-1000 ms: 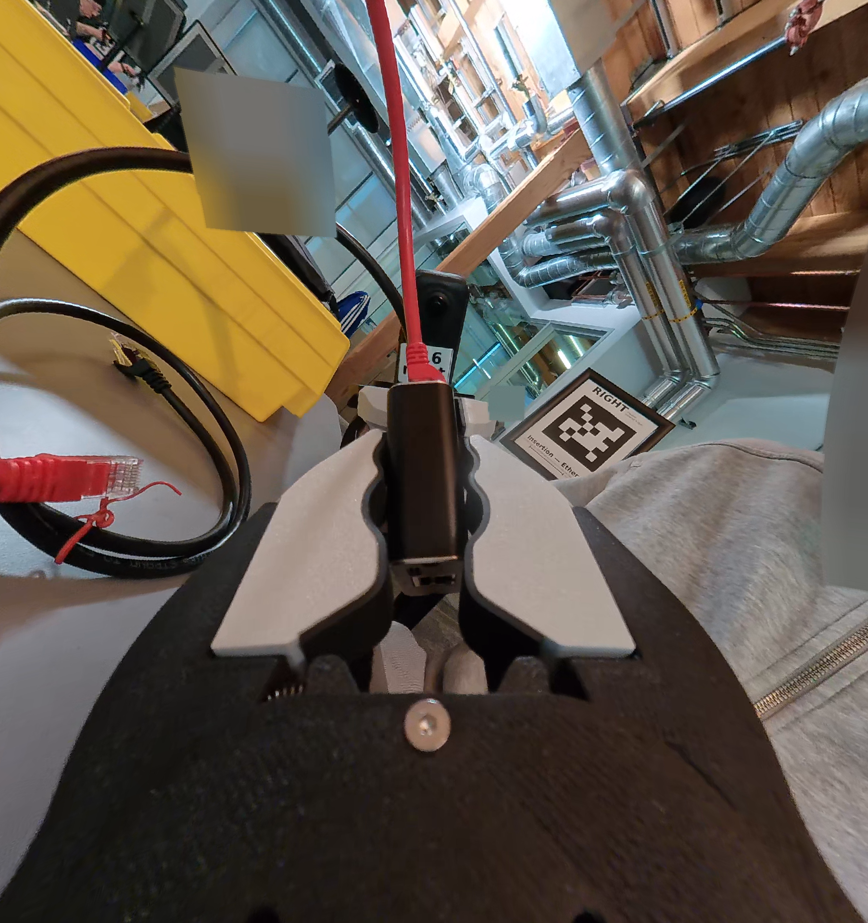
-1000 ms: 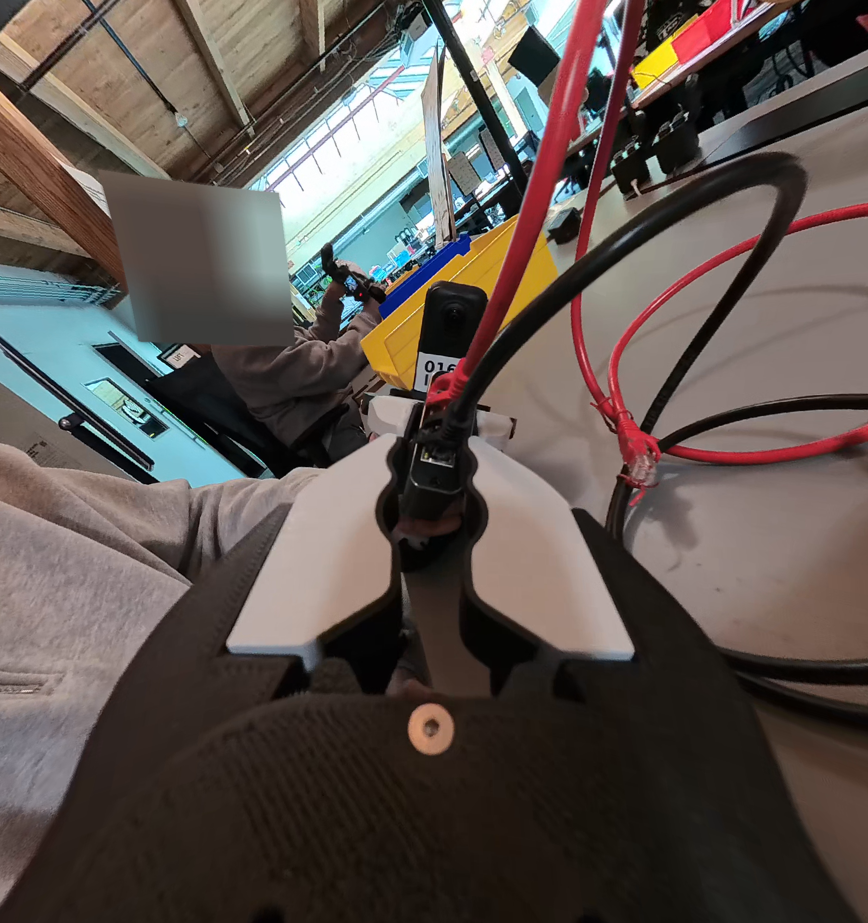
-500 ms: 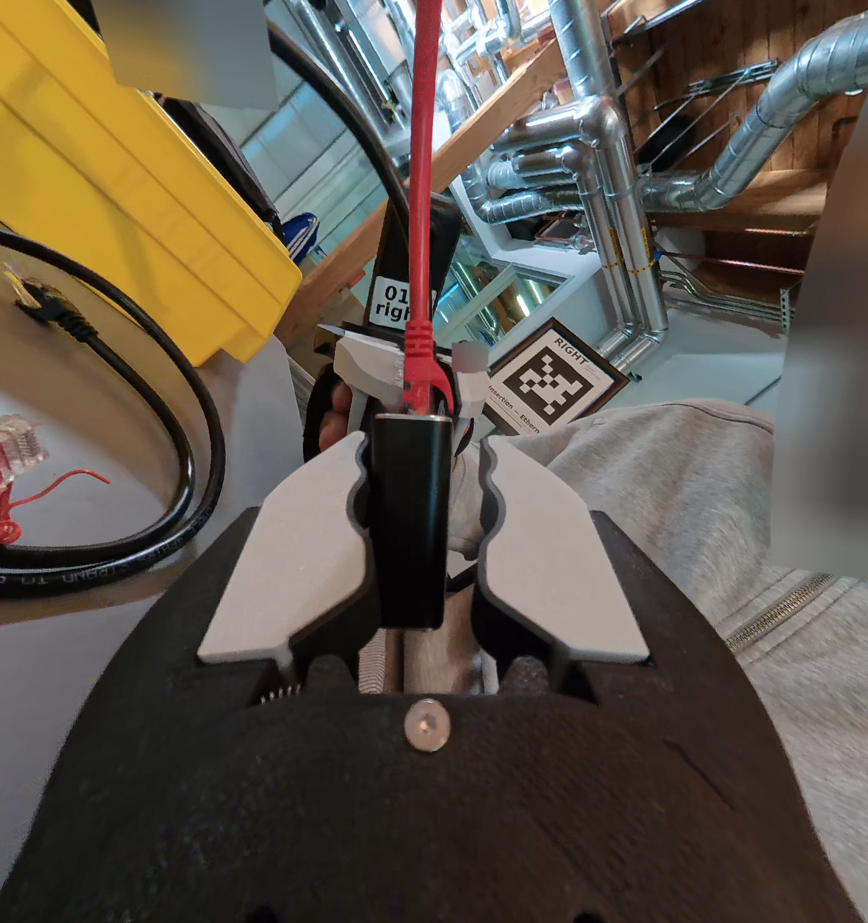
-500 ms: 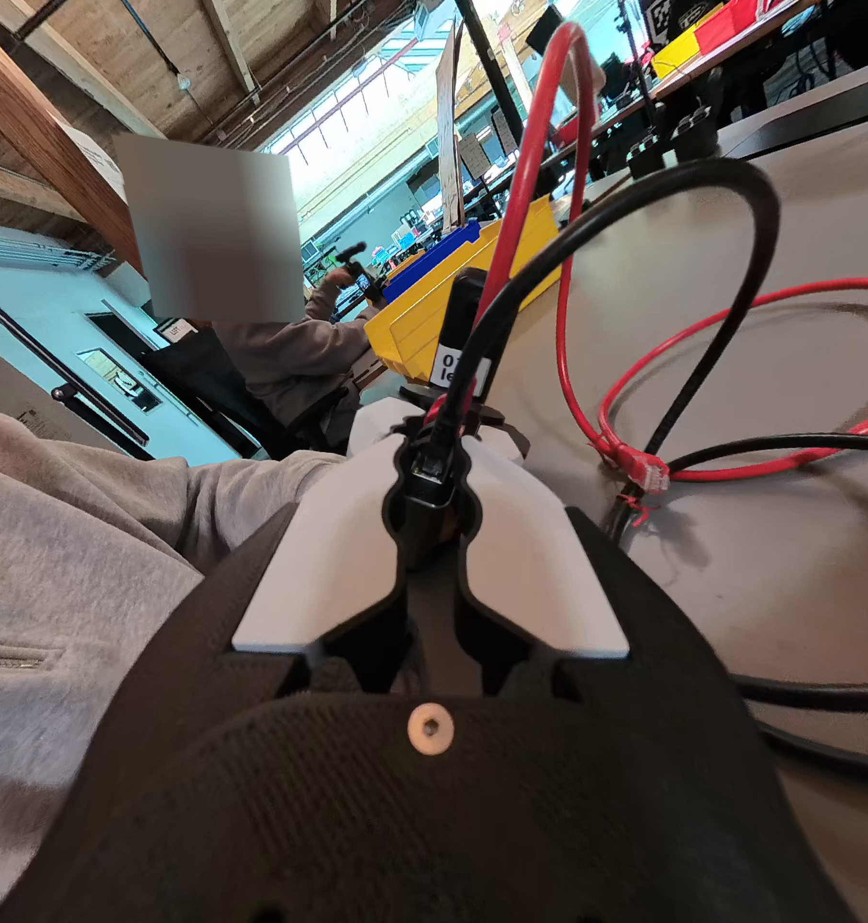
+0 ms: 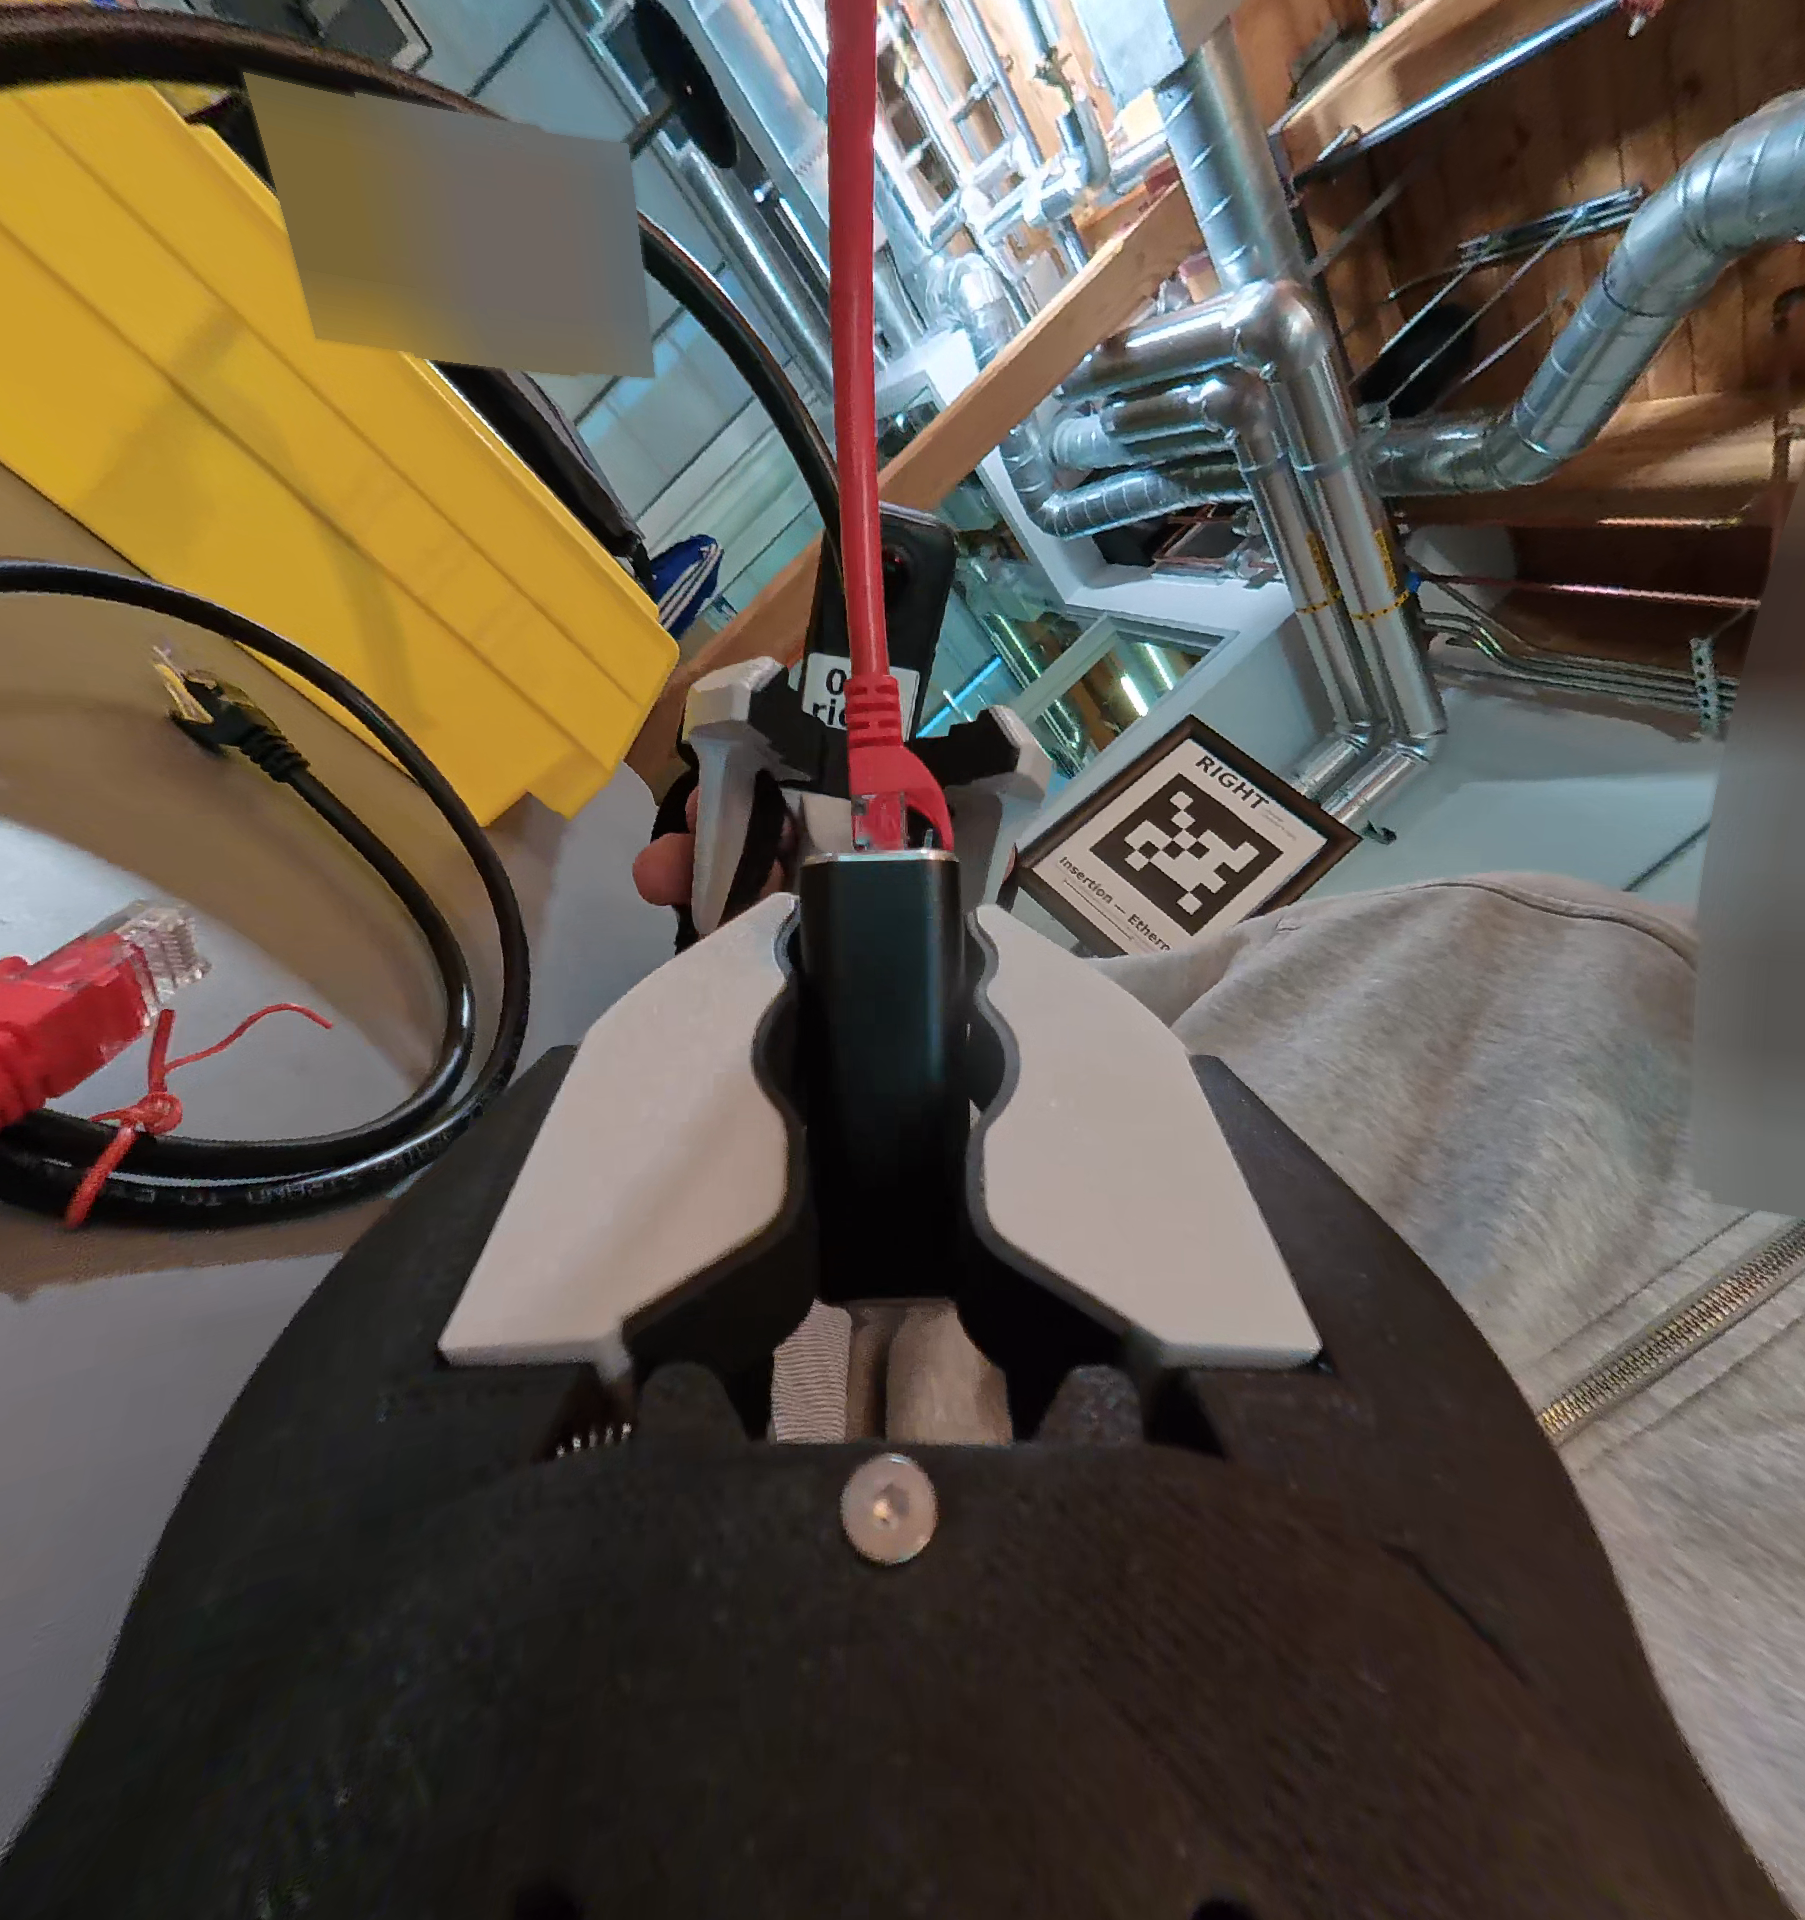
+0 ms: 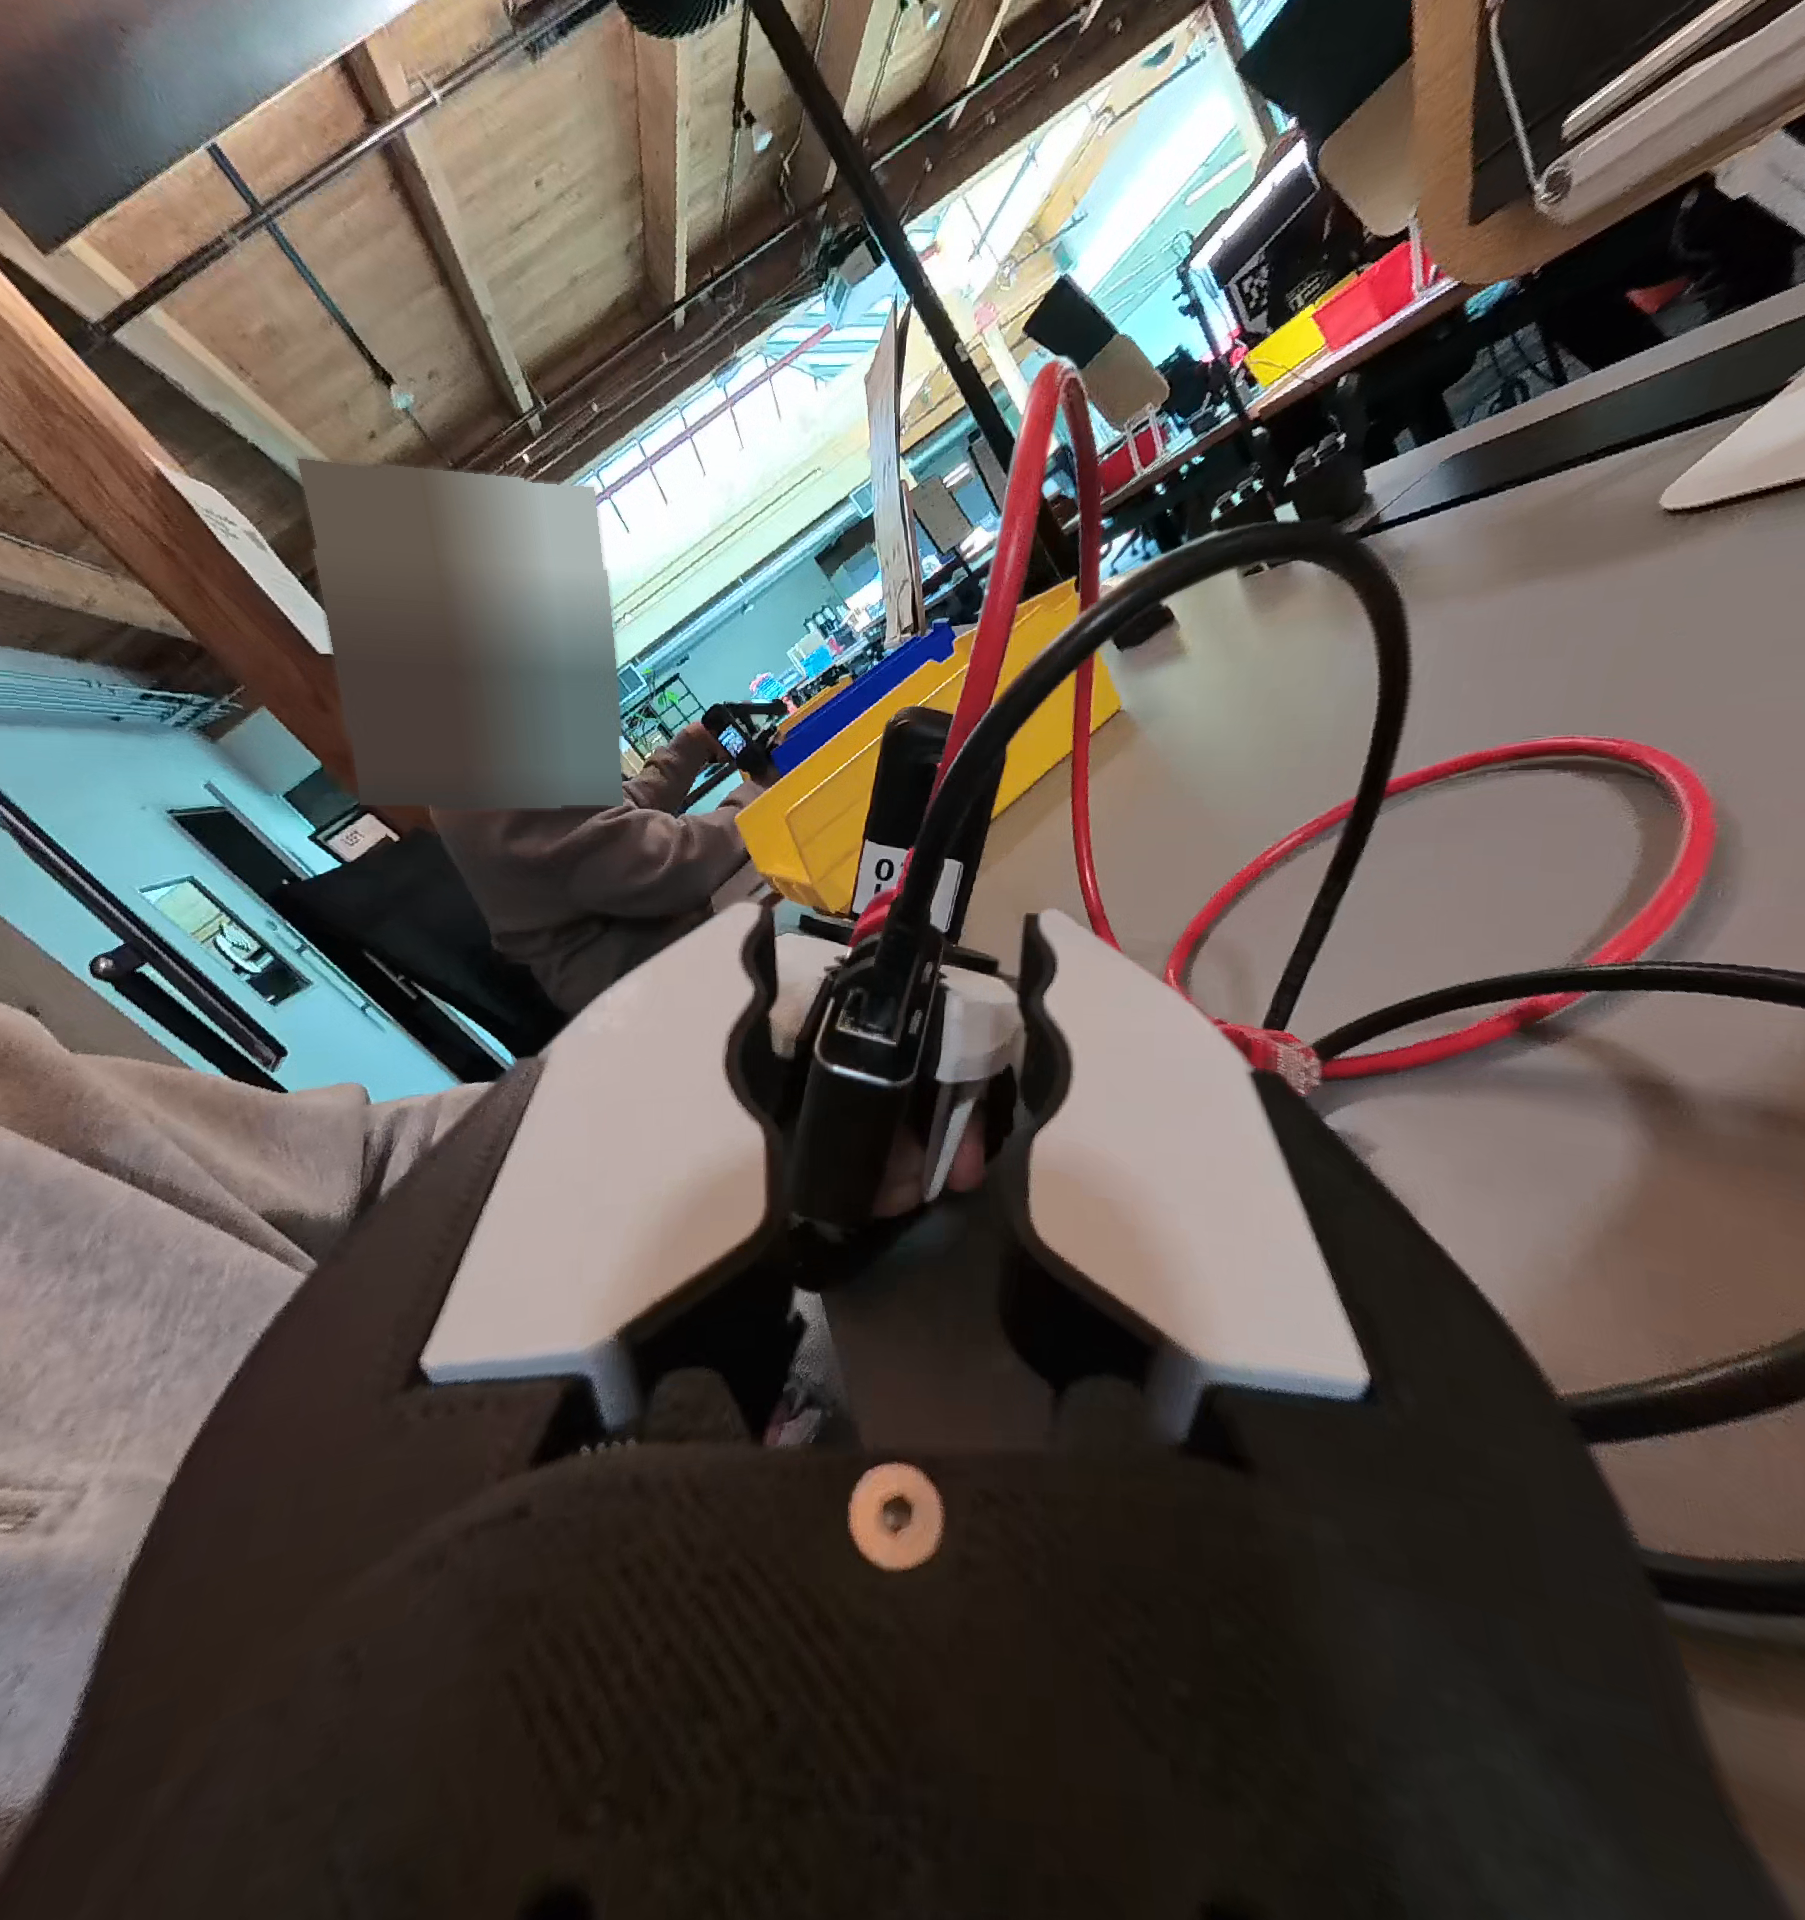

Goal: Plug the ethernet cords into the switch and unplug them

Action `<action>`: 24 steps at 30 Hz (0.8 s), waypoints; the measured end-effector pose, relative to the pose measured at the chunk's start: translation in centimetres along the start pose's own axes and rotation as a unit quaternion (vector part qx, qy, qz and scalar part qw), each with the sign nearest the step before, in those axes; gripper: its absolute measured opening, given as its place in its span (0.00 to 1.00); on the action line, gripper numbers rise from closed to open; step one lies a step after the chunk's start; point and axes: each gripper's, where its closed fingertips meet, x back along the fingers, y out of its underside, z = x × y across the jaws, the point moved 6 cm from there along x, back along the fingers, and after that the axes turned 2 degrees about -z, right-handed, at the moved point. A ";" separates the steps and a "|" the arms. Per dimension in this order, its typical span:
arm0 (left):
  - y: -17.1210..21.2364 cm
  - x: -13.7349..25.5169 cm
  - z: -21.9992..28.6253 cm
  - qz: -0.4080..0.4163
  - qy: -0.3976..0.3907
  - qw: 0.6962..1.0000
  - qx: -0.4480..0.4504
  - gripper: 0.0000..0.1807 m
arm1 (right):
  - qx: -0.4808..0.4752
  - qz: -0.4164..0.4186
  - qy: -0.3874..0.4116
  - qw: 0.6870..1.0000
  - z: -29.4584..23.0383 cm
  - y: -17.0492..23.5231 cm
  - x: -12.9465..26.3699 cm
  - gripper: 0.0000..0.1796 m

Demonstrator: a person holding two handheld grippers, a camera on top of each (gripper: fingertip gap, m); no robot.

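Between both grippers: black switch with red cord plugged in.
Left gripper clamps switch; right gripper spread apart, gripping nothing.

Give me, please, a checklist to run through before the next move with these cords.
1. Left gripper shut on the switch: ok.
2. Red cord plugged into the switch's far end: ok.
3. Black cord plugged into the opposite end: ok.
4. Both plugs latched fully: cannot tell.
5. Right gripper open, fingers either side of the switch, not squeezing it: ok.
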 end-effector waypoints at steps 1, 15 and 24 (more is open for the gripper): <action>-0.1 0.1 0.0 0.005 -0.003 1.000 -0.003 0.14 | 0.003 0.000 0.002 1.000 0.0 0.0 0.0 0.26; -0.1 0.1 0.0 0.007 -0.010 1.000 -0.012 0.14 | 0.023 -0.063 0.003 0.998 -0.3 1.3 -0.8 0.14; 0.1 -0.3 0.0 -0.012 -0.026 0.999 -0.018 0.14 | 0.008 -0.079 -0.004 0.997 -0.2 1.6 -1.0 0.13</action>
